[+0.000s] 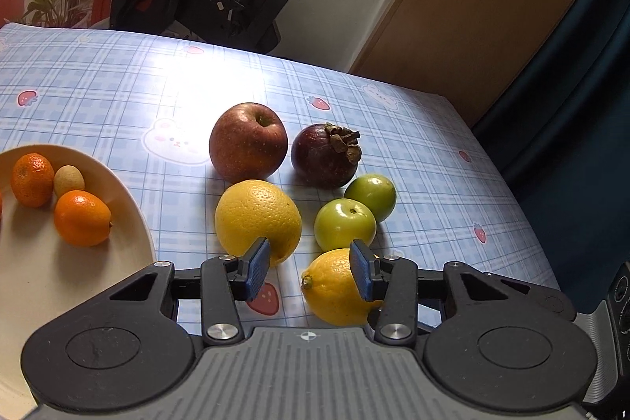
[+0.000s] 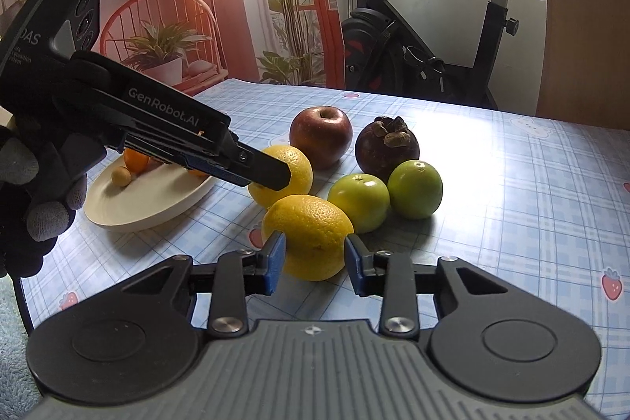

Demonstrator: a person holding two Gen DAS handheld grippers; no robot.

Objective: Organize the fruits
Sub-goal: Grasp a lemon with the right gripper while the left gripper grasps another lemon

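Blue-checked desk [image 2: 512,191] carries loose fruit beside cream oval plate [image 2: 157,199] already holding small oranges. We grip round yellow citrus [image 2: 311,235] in right tool [image 2: 315,262], likely plate-bound; left tool [image 1: 311,270] open, empty, nearing second yellow citrus [image 1: 256,215].

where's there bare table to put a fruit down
Bare cloth lies behind the apple toward the table's far edge, and between the plate and the apple. More lies right of the green fruits. It is crowded around the yellow citrus, where the fruits sit bunched.
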